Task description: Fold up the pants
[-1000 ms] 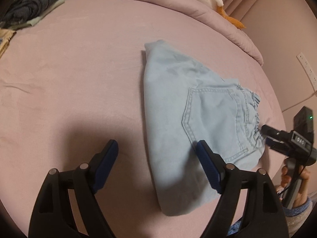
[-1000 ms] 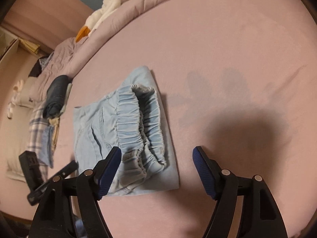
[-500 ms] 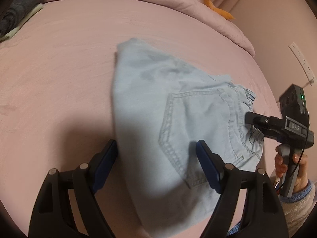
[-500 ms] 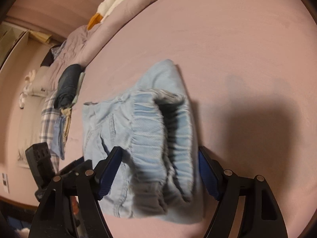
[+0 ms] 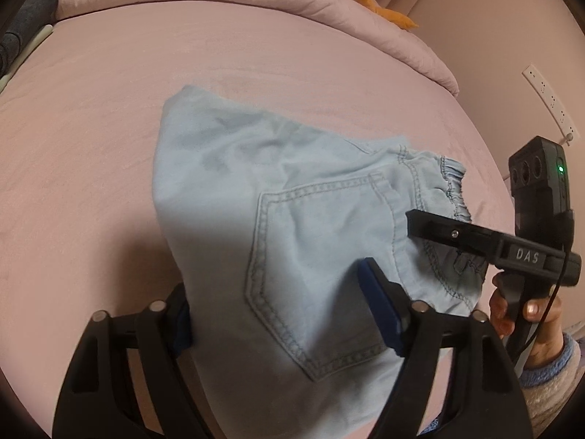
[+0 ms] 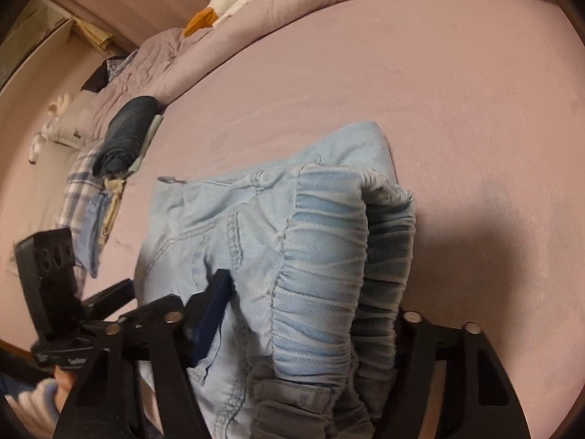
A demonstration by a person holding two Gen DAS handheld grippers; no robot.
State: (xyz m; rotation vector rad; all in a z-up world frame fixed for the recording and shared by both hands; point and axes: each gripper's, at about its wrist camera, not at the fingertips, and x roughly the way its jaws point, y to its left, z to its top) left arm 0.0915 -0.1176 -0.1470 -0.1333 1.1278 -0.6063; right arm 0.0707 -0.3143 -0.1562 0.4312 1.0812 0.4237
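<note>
I work on the bed (image 5: 91, 139); the folded pants (image 5: 292, 226) lie near its near edge. I keep both tools level and grip all layers before lifting. The left tool (image 5: 281, 314) straddles the pocket end, jaws wide. The right tool (image 6: 310, 322) straddles the elastic waistband, also wide. A second ago, both stood clear of the cloth.
</note>
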